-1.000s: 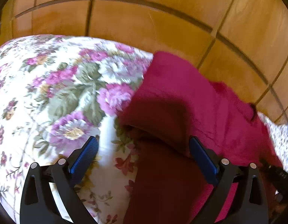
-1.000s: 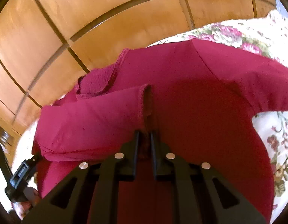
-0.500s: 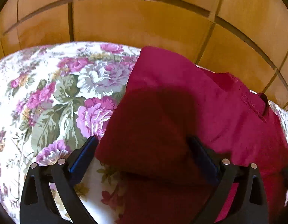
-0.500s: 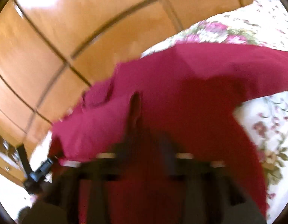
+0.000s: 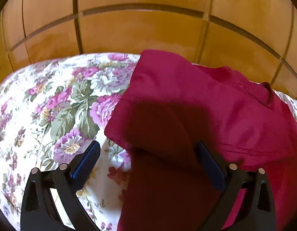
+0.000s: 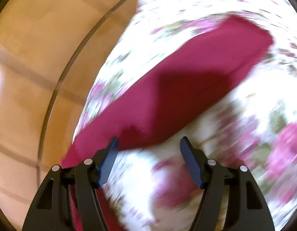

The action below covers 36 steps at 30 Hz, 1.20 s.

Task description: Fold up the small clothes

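Crimson garment [image 5: 187, 100] on floral sheet [image 5: 52, 105]

The left gripper [image 5: 148, 161] is built of matte black plastic arms with cut-out slots, each arm pinned by two round silver screws. Its jaws carry ribbed blue pads [image 5: 86, 160]. The right gripper [image 6: 149, 159] has the same black frame, silver screws and blue pads [image 6: 190, 165].

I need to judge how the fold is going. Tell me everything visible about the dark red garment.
The dark red garment is soft, matte woven cloth, lying on the floral bedspread near its edge by the tiled floor. An upper layer is folded over a lower one, with a stitched seam and slight rumpling at the far end. Neither open hand-held gripper grips it; the left hovers over it.
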### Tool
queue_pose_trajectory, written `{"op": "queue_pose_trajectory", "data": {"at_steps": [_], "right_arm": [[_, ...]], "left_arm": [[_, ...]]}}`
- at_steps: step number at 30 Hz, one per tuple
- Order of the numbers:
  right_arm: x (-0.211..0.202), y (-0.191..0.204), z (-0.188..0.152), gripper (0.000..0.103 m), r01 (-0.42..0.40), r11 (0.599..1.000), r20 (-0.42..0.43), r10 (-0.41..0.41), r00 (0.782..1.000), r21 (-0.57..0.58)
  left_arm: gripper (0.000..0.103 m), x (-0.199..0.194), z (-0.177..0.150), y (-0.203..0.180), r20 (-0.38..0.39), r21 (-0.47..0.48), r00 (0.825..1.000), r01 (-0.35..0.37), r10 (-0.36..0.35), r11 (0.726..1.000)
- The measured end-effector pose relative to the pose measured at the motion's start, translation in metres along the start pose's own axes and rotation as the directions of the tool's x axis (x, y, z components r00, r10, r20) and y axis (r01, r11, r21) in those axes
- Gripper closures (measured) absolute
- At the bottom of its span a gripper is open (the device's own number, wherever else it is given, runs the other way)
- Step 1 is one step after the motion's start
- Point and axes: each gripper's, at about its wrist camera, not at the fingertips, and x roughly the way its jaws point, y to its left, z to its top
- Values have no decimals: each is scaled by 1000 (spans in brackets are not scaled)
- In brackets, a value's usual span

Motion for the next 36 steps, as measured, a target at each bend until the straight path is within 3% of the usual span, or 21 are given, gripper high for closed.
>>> {"op": "queue_pose_trajectory", "data": {"at_steps": [4,9,11,13,15,21,26,31,36], "right_arm": [[-10,-38,25,53,-42,989,63,33,997,141],[-10,-60,39,63,-94,966,100,71,992,242],[-11,-66,46,73,-86,968,113,61,992,235],[-11,-70,53,94,-72,971,116,47,992,229],[-17,-72,57,95,-81,973,122,55,991,215],[-30,-13,52,96,-127,992,175,120,977,25],[-33,59,19,96,-115,966,173,157,972,-231],[-21,123,-39,96,-173,883,85,233,969,-437],[9,181,-112,96,-296,755,-93,300,949,-586]], "left_arm": [[5,11,1,9,-50,-45,997,48,-50,998],[4,11,-1,13,-51,-63,996,68,-71,996],[4,11,-2,13,-53,-65,996,69,-73,995],[4,11,-3,14,-55,-67,996,72,-76,995],[4,12,-2,15,-56,-68,995,75,-79,995],[4,13,0,16,-57,-67,995,77,-81,995],[4,14,0,15,-56,-66,995,77,-81,995],[4,14,0,15,-56,-62,995,74,-78,995],[4,13,-1,12,-44,-61,997,61,-64,996]]}}
